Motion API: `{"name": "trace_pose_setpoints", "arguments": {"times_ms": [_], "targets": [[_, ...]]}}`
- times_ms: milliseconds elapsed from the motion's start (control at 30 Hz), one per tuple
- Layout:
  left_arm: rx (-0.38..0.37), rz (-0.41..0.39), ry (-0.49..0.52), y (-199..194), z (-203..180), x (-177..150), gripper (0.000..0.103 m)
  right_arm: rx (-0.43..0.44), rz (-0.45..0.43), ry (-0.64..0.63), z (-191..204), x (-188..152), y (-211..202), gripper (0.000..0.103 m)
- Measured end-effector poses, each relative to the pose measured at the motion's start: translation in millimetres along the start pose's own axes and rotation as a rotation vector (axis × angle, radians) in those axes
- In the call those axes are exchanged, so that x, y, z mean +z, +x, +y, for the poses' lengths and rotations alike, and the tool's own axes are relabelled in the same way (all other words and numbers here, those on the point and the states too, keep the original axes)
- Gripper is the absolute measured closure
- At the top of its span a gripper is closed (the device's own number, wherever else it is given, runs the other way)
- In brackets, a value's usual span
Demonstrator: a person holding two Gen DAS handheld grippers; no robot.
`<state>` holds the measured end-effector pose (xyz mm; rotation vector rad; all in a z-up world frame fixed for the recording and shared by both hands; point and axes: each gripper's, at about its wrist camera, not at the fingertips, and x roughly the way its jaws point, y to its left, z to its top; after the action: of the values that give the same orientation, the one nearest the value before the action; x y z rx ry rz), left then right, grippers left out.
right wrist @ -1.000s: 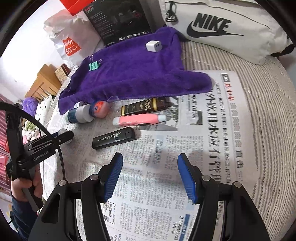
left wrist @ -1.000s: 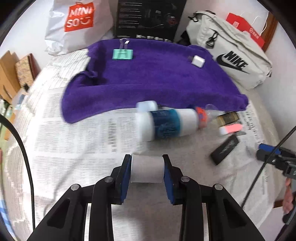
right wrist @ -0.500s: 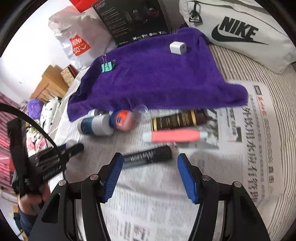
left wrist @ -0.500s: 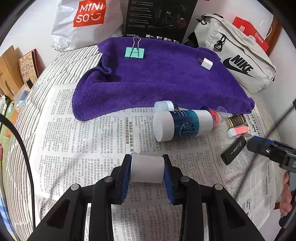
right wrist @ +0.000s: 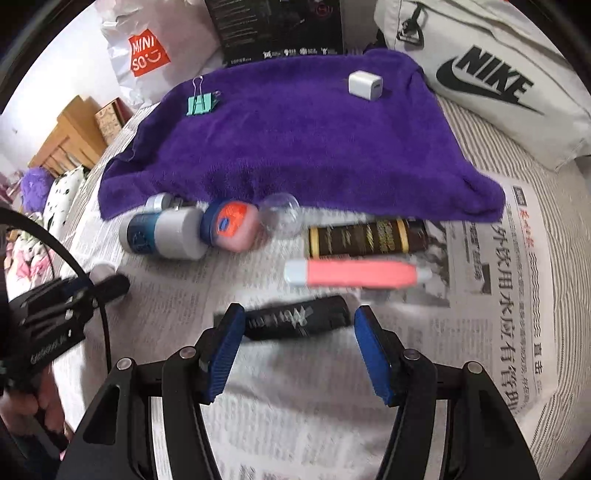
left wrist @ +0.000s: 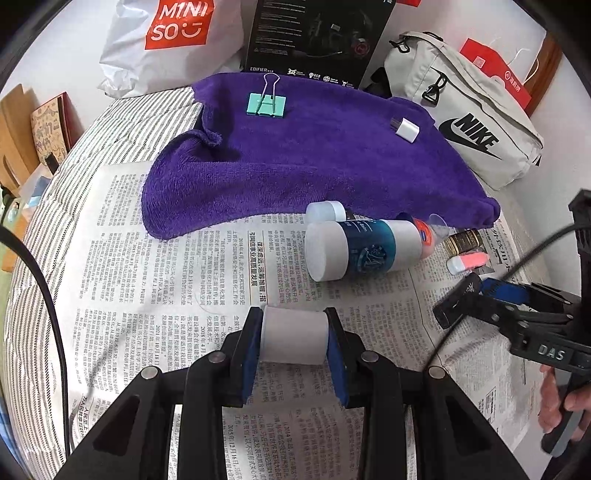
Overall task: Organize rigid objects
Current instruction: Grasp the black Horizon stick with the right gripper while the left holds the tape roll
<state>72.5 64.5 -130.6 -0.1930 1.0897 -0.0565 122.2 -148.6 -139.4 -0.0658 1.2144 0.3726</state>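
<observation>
My left gripper [left wrist: 294, 336] is shut on a small white cylinder [left wrist: 294, 335], held over the newspaper [left wrist: 155, 280]. My right gripper [right wrist: 300, 328] is open, its jaws either side of a black tube [right wrist: 295, 318] lying on the paper. Beyond it lie a pink tube [right wrist: 354, 274], a brown tube [right wrist: 365, 238], a red-capped jar [right wrist: 232, 225] and a white-and-blue bottle [right wrist: 164, 232]. The bottle also shows in the left wrist view [left wrist: 364, 249]. A purple towel [right wrist: 295, 144] holds a green binder clip [right wrist: 199, 103] and a white charger [right wrist: 365, 85].
A Nike bag [right wrist: 491, 74], a black box [left wrist: 317, 33] and a Miniso bag [left wrist: 173, 33] stand behind the towel. A clear round cap [right wrist: 280, 214] lies by the jar. Wooden furniture [right wrist: 70, 140] is at the left.
My right gripper has moved forward and left until its open jaws straddle the black tube. My left gripper has shifted a little with the white cylinder still in it.
</observation>
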Motion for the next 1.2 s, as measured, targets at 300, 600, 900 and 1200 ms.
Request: {"name": "trace_pose_setpoints", "arguments": {"times_ms": [300, 600, 900, 1200], "targets": [[0.0, 0.0, 0.002, -1, -1, 0, 0.071, 0.03, -0.031, 0.099, -14, 6, -7, 0.042], [-0.01, 0.006, -0.014, -4, 4, -1, 0.071, -0.104, -0.047, 0.008, 20, 12, 13, 0.042], [-0.004, 0.004, -0.014, -5, 5, -2, 0.071, -0.084, 0.003, -0.067, -10, -10, -8, 0.042], [0.013, 0.004, -0.001, -3, 3, -2, 0.071, 0.005, -0.045, -0.086, -29, -26, -43, 0.042]]}}
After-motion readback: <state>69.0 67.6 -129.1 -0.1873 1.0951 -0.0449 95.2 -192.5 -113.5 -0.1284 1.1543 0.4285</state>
